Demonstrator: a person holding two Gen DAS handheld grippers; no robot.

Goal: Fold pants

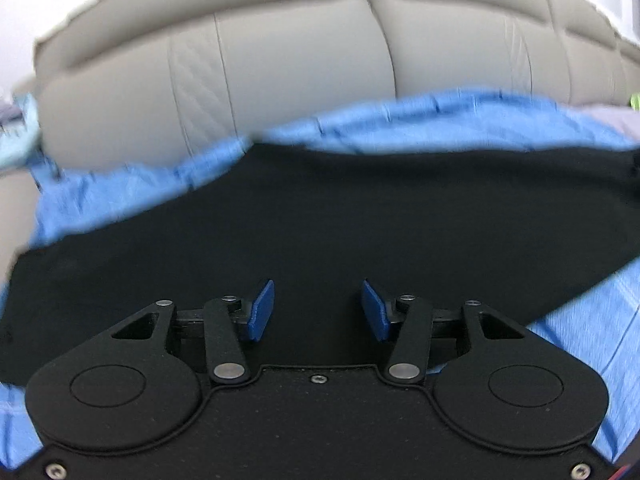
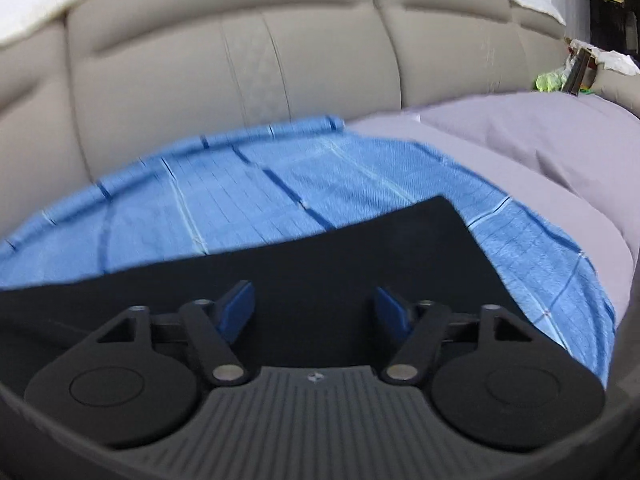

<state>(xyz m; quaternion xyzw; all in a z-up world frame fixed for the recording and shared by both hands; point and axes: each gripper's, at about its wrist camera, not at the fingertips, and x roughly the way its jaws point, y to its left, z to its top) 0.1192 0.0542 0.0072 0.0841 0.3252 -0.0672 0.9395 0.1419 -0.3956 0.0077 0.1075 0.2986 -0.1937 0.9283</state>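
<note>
Black pants lie flat on a blue checked cloth spread over the sofa seat, grey backrest at 12 o'clock in both views. In the right wrist view a square corner of the pants sits at about 1 o'clock from my right gripper, with a grey sheet further out at 2 o'clock.

Left gripper: fingers spread, nothing between them, black fabric just under and ahead. Right gripper: fingers spread wider, also empty, hovering over the pants. I can't tell if either touches the fabric.

Handling guess: light, soft, limp knit, no stiffness, so it will sag and drag on the cloth below rather than slide clean. Low slip risk in the fingers, but easy to pinch the blue cloth along with it.

Where I'd grab: the edges, one gripper per corner, right one on that 1 o'clock corner, taking only the black layer. Can't tell which end is the waistband.
</note>
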